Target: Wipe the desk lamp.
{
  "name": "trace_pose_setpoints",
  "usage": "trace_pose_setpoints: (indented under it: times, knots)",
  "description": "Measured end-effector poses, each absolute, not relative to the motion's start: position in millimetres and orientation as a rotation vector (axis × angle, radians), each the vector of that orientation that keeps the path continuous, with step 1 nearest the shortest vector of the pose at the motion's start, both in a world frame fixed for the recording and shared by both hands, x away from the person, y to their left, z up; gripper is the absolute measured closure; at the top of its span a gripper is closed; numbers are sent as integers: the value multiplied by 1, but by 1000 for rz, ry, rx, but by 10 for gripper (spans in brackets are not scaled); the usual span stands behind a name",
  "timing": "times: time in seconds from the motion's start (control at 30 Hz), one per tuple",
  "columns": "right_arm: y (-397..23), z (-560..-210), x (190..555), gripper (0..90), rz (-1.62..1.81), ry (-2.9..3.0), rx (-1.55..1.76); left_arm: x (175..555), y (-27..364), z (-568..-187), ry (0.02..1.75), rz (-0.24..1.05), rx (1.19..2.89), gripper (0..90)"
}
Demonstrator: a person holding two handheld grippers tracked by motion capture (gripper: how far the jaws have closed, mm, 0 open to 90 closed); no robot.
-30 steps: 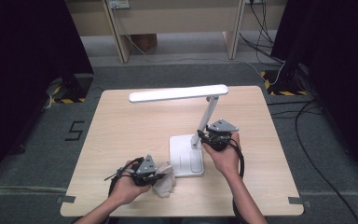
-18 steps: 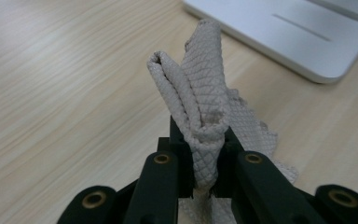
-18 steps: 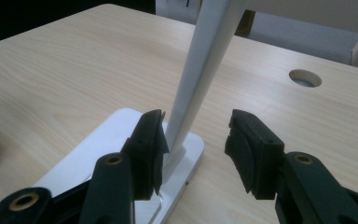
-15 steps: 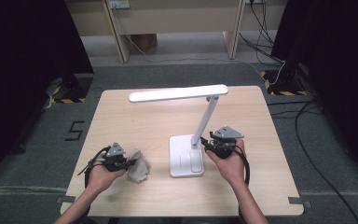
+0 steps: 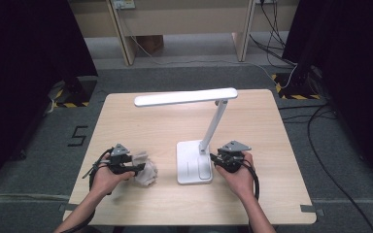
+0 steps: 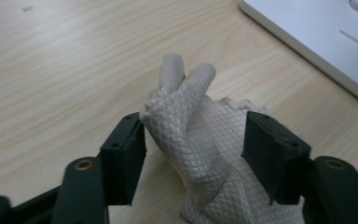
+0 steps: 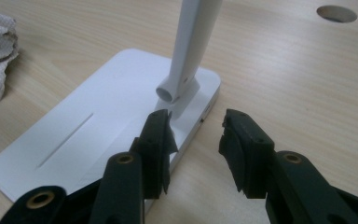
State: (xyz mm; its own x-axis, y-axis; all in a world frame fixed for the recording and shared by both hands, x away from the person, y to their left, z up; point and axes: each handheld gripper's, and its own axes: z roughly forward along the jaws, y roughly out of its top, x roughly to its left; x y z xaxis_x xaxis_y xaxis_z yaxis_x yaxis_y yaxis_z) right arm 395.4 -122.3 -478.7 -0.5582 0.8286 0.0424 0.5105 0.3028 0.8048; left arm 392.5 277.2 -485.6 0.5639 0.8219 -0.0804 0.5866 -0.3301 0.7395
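Note:
A crumpled white cloth (image 5: 148, 174) lies on the wooden table (image 5: 145, 121), left of the white desk lamp's base (image 5: 193, 162). My left gripper (image 5: 139, 168) sits at the cloth's left side. In the left gripper view its jaws have just been opening and stand apart, with a raised fold of the cloth (image 6: 186, 107) between them. My right gripper (image 5: 215, 158) rests at the base's right edge, below the lamp arm (image 7: 193, 42). Its jaws have just been closing but stay apart, one over the base's corner (image 7: 186, 116), the other over bare table.
The lamp head (image 5: 184, 97) hangs over the table's middle, tilted arm rising from the base. A round hole (image 7: 336, 14) is cut in the tabletop beyond the lamp. Cables trail from both grippers. Dark curtains and floor cables surround the table.
My left hand carried the cloth leftwards, away from the lamp base, and its jaws have opened around it. My right gripper sank a little beside the base's right edge.

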Motion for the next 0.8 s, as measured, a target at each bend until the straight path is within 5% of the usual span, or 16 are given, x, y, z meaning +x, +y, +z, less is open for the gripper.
trace_pose_setpoints:
  times: [0.37, 0.8]
  knots:
    - [-122, -486, 393, 678, 1110, 2238, 1220, 383, 277, -456, 1093, 440, 1993, 329]
    - [-123, -494, 389, 859, 1042, 2290, 1242, 375, 240, -448, 966, 352, 2002, 468]
